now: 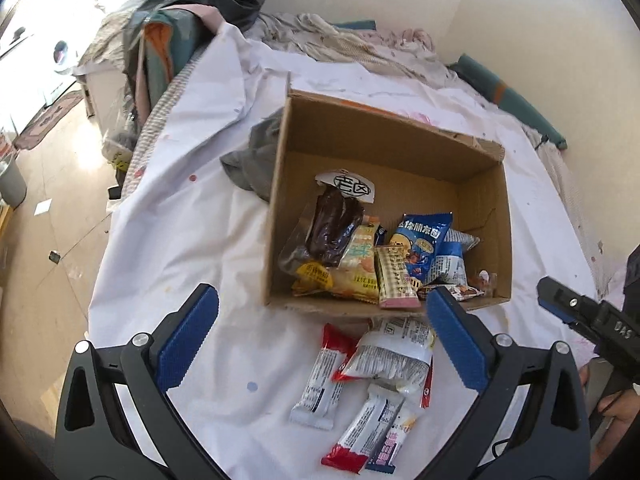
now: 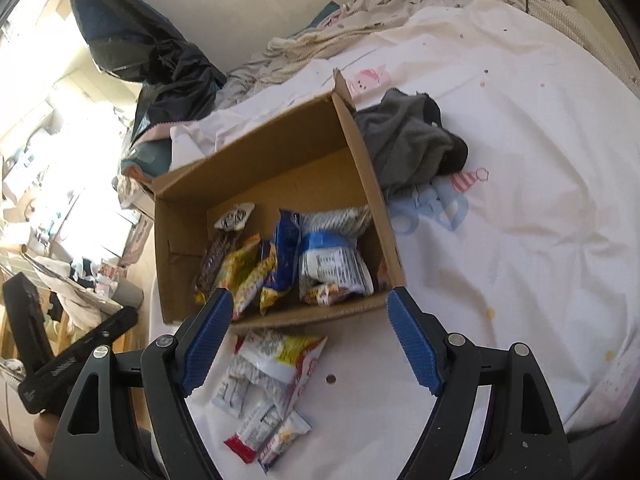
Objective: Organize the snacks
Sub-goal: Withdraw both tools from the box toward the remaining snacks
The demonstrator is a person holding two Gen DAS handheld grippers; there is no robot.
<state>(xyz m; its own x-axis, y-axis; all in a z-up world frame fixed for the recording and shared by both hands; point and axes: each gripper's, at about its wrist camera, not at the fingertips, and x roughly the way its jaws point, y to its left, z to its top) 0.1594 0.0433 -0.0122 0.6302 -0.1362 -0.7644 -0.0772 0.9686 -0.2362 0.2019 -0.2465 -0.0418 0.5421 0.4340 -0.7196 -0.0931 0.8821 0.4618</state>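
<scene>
I am working over a bed (image 1: 192, 240) spread with a white printed sheet, rumpled bedding and a dark bag heaped at its far end, and a cluttered sunlit room off to one side. A cardboard box (image 1: 280, 216) sits open on the sheet, with a grey cloth (image 2: 408, 140) bunched against its outer wall.

My left tongs (image 1: 320, 340) stand wide apart with nothing between the blue pads, and my right tongs (image 2: 310, 340) are just as open and empty; both hang above the near edge of the box, pointing down at the sheet.

Much of the sorting looks done. Inside the box lie a dark sausage pack (image 1: 332, 224), yellow packets (image 1: 352, 264), a blue bag (image 1: 420, 240) and some smaller wrappers, crowded into the near half with the far half bare.

What is left is a small heap of loose snacks (image 1: 384, 360) on the sheet just outside the near wall: a white-and-yellow bag lying on top of several red-and-white bars, some overlapping. I judge those few pieces are all that remain to be lifted in.
</scene>
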